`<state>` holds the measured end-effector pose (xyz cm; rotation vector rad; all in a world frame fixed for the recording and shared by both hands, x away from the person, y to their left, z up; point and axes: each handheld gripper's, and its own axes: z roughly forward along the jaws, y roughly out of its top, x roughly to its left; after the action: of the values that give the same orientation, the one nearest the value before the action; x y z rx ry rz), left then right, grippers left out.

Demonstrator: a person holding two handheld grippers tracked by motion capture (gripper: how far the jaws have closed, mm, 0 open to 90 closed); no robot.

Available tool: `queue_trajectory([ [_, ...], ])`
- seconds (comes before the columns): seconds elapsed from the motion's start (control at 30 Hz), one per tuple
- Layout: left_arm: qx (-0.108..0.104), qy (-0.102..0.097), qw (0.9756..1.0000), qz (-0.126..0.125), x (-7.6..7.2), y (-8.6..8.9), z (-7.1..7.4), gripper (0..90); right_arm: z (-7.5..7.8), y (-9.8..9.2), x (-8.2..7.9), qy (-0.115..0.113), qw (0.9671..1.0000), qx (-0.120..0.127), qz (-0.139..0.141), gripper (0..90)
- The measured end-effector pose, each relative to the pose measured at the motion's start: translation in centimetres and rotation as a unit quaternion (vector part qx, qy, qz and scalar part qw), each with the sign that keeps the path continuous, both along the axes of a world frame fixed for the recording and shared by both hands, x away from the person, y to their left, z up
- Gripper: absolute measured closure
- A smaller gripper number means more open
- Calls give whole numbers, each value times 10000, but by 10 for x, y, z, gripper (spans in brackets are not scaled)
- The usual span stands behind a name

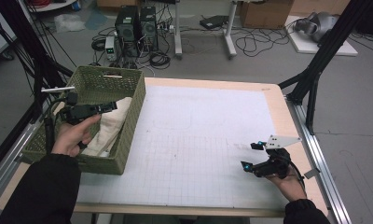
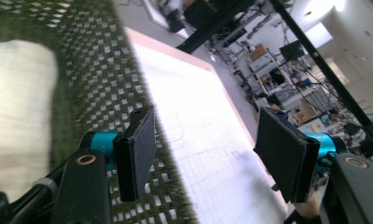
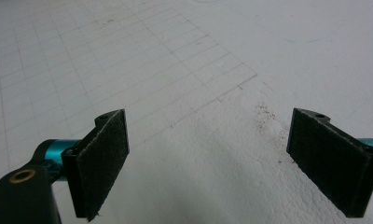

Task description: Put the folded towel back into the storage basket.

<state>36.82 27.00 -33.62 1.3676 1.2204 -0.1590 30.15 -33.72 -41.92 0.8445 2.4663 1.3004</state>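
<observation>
Overhead, the high view places the left tool [image 1: 111, 106] at the left of the frame, held above the green woven basket [image 1: 128, 135] that sits on the left edge of the worktop [image 1: 198, 140]. A cream cloth [image 1: 111, 126] lies folded inside the basket, just below and to the right of the hand [image 1: 75, 135] that carries this tool. The same view places the right tool [image 1: 250, 156] at the lower right, low over the white gridded mat [image 1: 189, 158], with its grey three-cornered plate on top.

The left gripper view adds detail the high view lacks: the jaws of the left tool [image 2: 205, 154] stand wide apart with nothing between the pads [image 2: 140, 149]. Behind them run the basket wall [image 2: 100, 74] and, at the far left of the frame, the cloth [image 2: 17, 107]. To the right of the wall the worktop [image 2: 198, 126] stretches away.

The right gripper view shows the right tool [image 3: 208, 163] also wide open and empty, with the gridded mat [image 3: 175, 70] beneath it and a small patch of dark specks [image 3: 264, 112] near the right pad.
</observation>
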Motion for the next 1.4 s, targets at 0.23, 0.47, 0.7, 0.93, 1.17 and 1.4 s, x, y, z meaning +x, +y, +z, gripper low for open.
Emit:
queue_trajectory([
  [0.23, 66, -165, 9998, -55, -5, -16, 6, 382, 1, 0, 1, -28, 10000, 16, 19, 119],
  [0.47, 58, -182, 9997, -129, -6, -33, 6, 378, 2, 0, 1, -37, 10000, 22, 54, 119],
  [0.7, 67, -169, 9996, -208, -7, -42, 9, 375, 3, 0, 1, -38, 10000, 47, 37, 119],
  [0.93, 79, -254, 9992, -290, -9, -52, 11, 371, 3, 0, 2, -48, 10000, 41, 48, 119],
  [1.17, 179, -313, 9986, -391, -12, -70, 13, 370, 4, -1, 2, -57, 9999, 67, 55, 119],
  [1.4, 274, -344, 9980, -456, -14, -89, 12, 364, 6, -2, 2, -91, 9999, 90, 54, 119],
])
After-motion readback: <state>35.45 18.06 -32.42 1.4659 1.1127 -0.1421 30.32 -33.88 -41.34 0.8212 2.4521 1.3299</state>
